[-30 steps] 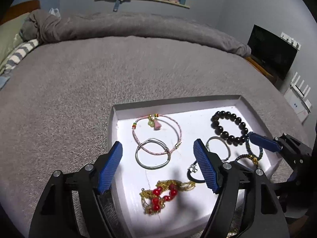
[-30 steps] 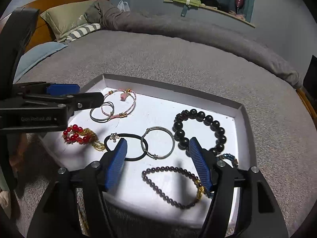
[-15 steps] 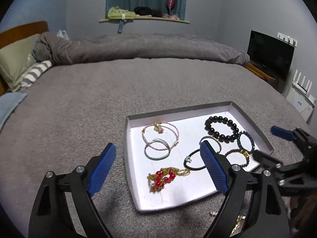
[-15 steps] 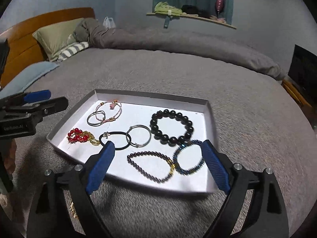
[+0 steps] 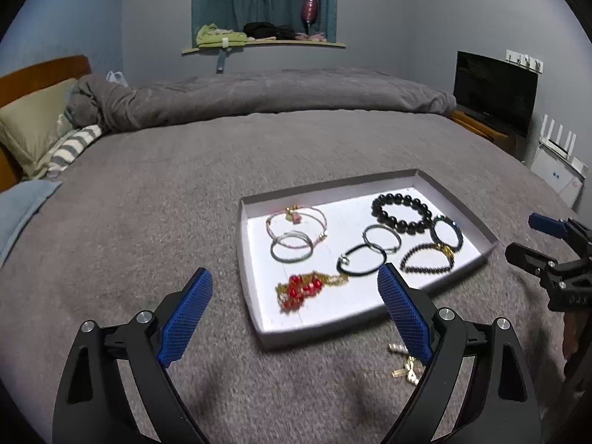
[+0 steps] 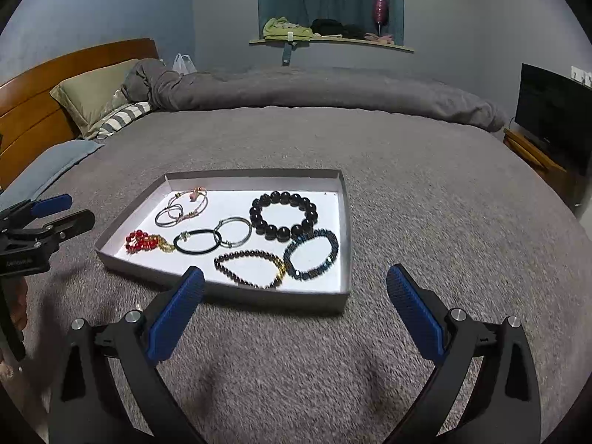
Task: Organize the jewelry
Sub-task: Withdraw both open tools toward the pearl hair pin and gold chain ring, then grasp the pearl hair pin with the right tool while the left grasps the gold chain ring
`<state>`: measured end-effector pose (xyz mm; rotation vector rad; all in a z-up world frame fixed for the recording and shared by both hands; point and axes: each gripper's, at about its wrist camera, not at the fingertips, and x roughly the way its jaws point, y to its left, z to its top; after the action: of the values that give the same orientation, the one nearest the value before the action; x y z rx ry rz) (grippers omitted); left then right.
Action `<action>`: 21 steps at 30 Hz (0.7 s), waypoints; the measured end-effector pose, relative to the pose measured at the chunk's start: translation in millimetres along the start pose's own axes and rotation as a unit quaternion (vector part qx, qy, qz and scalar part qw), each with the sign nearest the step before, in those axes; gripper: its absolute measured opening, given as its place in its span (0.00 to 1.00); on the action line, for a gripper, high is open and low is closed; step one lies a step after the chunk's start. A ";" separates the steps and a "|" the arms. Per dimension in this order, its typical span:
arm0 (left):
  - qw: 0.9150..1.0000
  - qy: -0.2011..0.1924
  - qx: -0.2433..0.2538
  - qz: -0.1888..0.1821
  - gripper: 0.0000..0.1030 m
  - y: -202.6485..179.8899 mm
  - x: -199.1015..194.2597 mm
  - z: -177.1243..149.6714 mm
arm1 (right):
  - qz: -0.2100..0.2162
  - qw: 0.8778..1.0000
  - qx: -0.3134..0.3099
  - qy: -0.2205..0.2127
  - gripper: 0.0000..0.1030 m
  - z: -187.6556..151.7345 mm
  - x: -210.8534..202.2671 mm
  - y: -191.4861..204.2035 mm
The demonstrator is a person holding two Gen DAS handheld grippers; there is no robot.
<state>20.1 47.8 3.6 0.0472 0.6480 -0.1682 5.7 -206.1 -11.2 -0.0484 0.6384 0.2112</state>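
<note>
- The small gold piece of jewelry [image 5: 405, 366] lies on the grey fuzzy bed cover [image 5: 148, 222], not in the tray. It sits just outside the near corner of the tray, low and to the right in your left wrist view.
- It looks thin, shiny and in a few little bits. It runs slantwise, from upper left to lower right. Part of it hides behind the right finger of your left gripper [image 5: 294, 273].
- Your left hand is the nearer one, I think. The right wrist view does not show the gold piece at all.
- The flat white cardboard tray [image 5: 244, 259] already holds the other pieces, like the big black bead bracelet [image 5: 401, 212] and the red bead and gold chain [image 5: 299, 288].
- Your left gripper is spread wide and has nothing in it. Its jaws have just been opening.
- Your right gripper [image 6: 296, 271] is spread wide too, with nothing in it. Its jaws have also just been opening.
</note>
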 end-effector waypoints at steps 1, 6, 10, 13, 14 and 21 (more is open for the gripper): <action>1.000 0.000 0.000 -0.002 0.90 -0.4 -2.1 -3.8 | 0.000 1.000 -0.001 0.000 0.95 -2.1 -1.4 -0.1; 0.999 0.018 0.017 -0.025 0.90 -8.4 -3.9 -23.1 | 0.003 1.000 -0.013 0.010 0.95 -16.6 -7.4 -1.5; 0.997 0.042 0.043 -0.045 0.90 -22.1 1.3 -37.6 | 0.015 0.999 -0.022 0.021 0.95 -28.0 -11.8 -1.8; 0.995 0.054 0.062 -0.047 0.90 -29.9 2.8 -46.9 | 0.050 0.998 -0.017 0.030 0.95 -33.8 -13.0 1.8; 0.995 0.058 0.065 -0.047 0.90 -30.6 3.3 -49.8 | 0.064 0.997 -0.017 0.035 0.94 -34.5 -11.6 5.9; 0.995 0.078 0.042 -0.044 0.90 -11.9 4.7 -64.0 | 0.101 0.991 -0.062 0.055 0.82 -41.2 1.2 48.7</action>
<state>-16.4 41.5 -50.1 0.1127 0.7999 -0.2794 -27.8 -162.7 -44.1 -0.1159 0.7400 0.4466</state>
